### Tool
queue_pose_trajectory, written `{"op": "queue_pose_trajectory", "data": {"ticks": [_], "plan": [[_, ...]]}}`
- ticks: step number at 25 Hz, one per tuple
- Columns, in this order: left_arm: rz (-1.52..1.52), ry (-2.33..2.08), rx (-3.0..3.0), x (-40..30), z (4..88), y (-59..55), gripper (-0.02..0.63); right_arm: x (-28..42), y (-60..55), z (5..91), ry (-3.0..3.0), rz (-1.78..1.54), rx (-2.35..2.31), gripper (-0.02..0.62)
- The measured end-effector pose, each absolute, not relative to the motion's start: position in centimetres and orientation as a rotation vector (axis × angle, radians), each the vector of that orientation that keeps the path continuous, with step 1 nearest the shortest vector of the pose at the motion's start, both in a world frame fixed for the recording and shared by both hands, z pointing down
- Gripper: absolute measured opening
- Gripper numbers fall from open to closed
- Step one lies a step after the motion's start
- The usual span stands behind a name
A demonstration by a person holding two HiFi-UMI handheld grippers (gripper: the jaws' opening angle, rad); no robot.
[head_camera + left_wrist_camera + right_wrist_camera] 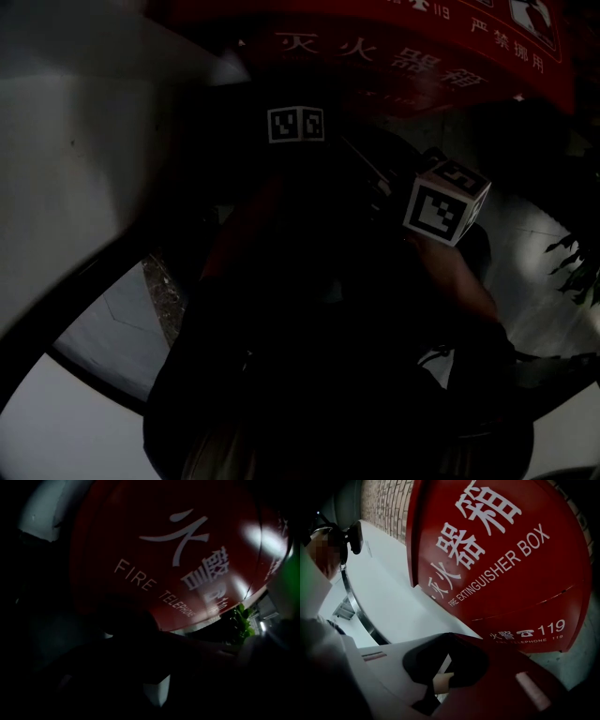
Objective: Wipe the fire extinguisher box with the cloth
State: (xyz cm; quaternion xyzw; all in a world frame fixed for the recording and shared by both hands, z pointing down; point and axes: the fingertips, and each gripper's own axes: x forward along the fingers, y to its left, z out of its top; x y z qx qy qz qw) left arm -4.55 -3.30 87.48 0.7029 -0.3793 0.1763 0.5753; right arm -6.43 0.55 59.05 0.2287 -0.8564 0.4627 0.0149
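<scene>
The red fire extinguisher box [501, 559] fills the right gripper view, its front lettered in white. It also runs along the top of the head view as the box [412, 47], and it looms close in the left gripper view as the box [178, 550]. My right gripper [450, 637] is low in front of the box, its jaw tips meeting; a dark hollow with a small pale strip [443, 681] lies behind them. My left gripper [154, 663] is a black mass under the box, its jaws lost in shadow. No cloth shows clearly. Both marker cubes [296, 124] [446, 202] sit just below the box.
A white curved ledge [389, 597] with a metal rail [352, 604] runs left of the box, and a brick wall [384, 503] stands behind. A person [323, 555] is at the far left. A green plant [241, 620] grows at the right.
</scene>
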Motion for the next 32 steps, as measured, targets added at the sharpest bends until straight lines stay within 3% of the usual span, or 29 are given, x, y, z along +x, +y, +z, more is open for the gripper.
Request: {"op": "queue_pose_trajectory", "data": {"ticks": [15,32], "plan": [[0.359,-0.962,1.659,-3.7,88.9,-5.9,0.103,-8.0,1.9,59.2,-2.641,1.670,0.572,0.000],[0.447,-0.960,1.774,-5.9,78.9,-5.8,0.103,-9.4,1.9,58.1,-2.688,1.663,0.445,0.000]]}}
